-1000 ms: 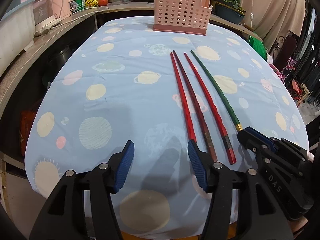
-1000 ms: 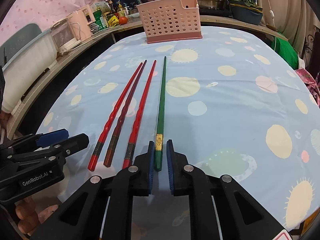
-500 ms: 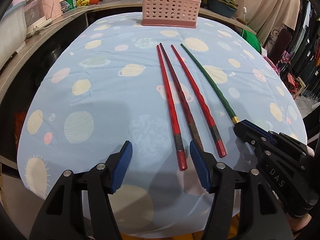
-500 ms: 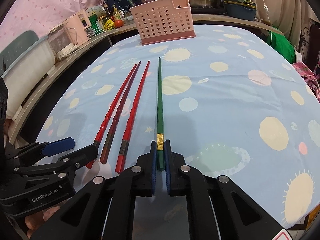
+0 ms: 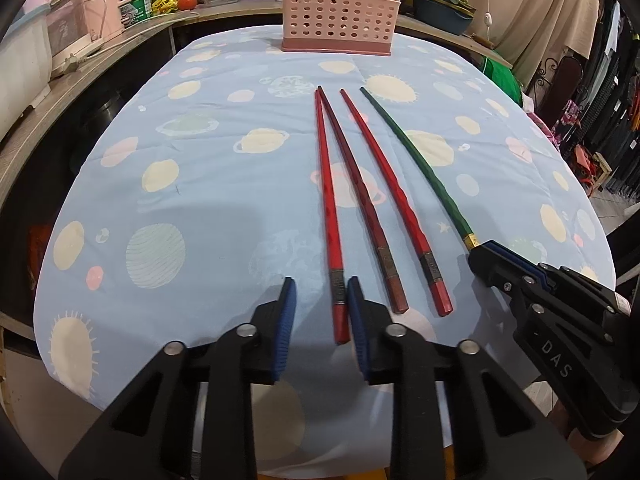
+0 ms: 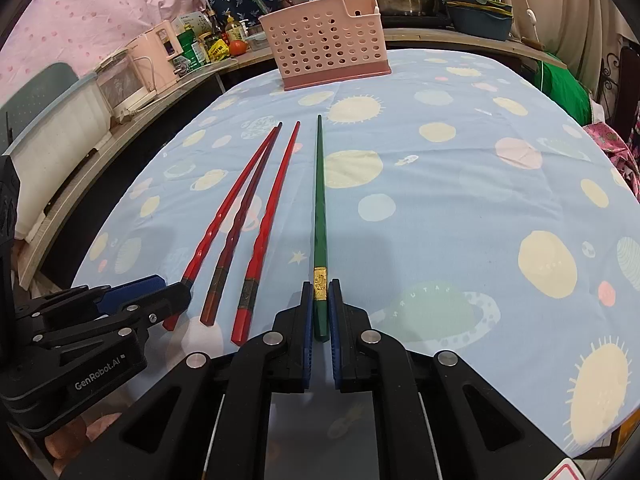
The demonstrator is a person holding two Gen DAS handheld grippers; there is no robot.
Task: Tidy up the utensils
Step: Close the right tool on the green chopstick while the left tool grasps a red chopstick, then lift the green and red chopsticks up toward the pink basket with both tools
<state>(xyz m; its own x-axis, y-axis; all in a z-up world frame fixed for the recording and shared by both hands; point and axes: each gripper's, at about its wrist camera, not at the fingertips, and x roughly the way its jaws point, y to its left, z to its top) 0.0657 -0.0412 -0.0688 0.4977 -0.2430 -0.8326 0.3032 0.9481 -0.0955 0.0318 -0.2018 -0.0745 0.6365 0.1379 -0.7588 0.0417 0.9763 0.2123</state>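
Observation:
Three red chopsticks and one green chopstick [image 5: 416, 168] lie side by side on the blue planet-print tablecloth [image 5: 200, 200]. My left gripper [image 5: 320, 300] is open, its jaws either side of the near end of the leftmost red chopstick [image 5: 326, 184], which lies against the right pad. My right gripper [image 6: 320, 300] is shut on the thick end of the green chopstick [image 6: 319, 200], just behind its gold band. A pink perforated utensil basket [image 5: 338, 8] stands at the far end of the table; it also shows in the right wrist view [image 6: 324, 48].
A dark red chopstick [image 5: 360, 200] and another red chopstick [image 5: 388, 192] lie between the two grippers. A counter along the left holds a pink appliance [image 5: 100, 4], bottles and a tomato. Pots stand behind the basket. The table edge is just below both grippers.
My left gripper moved right and narrowed around the leftmost red chopstick's end. My right gripper closed from a small gap onto the green chopstick.

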